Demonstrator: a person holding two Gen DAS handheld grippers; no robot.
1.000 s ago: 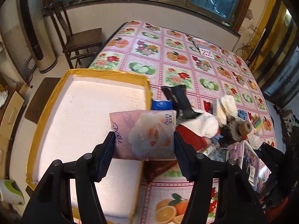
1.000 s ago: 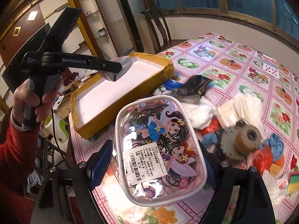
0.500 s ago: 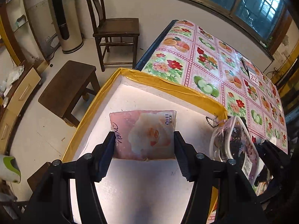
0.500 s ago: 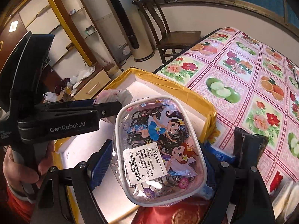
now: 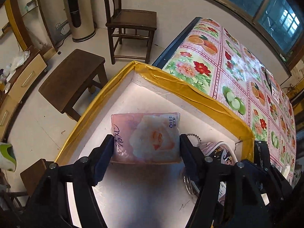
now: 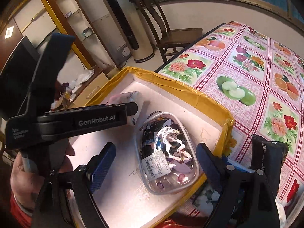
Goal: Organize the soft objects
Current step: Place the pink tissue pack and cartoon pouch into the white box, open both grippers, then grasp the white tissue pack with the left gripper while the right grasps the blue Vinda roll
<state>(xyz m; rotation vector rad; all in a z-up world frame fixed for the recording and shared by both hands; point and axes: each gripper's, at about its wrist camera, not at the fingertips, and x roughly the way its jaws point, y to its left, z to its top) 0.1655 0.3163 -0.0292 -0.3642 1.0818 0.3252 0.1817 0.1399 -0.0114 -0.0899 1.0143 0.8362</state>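
My left gripper point(image 5: 146, 138) is shut on a pink tissue pack point(image 5: 146, 134) printed with a rose, held low over the white foam box with a yellow taped rim point(image 5: 182, 87). In the right wrist view the same left gripper point(image 6: 131, 108) reaches in from the left, and the tissue pack point(image 6: 131, 96) shows past its tip. A clear cartoon pouch point(image 6: 169, 152) lies on the box floor by the box's right wall point(image 6: 226, 119). My right gripper point(image 6: 154, 145) stands open around it with a clear gap on the left side. The pouch point(image 5: 218, 152) also shows beside my left fingers.
The box sits at the corner of a table with a fruit-and-flower cloth point(image 6: 247, 72). A black packet point(image 6: 269, 155) lies just right of the box. Beyond the table edge are a wooden chair point(image 5: 131, 19), a dark stool point(image 5: 76, 76) and a tall floor unit point(image 5: 77, 9). A person's hand point(image 6: 24, 171) holds the left gripper.
Both grippers moved left from the table's pile to over the box. The right gripper opened and the pouch now lies in the box. The left gripper still holds the tissue pack, lower.
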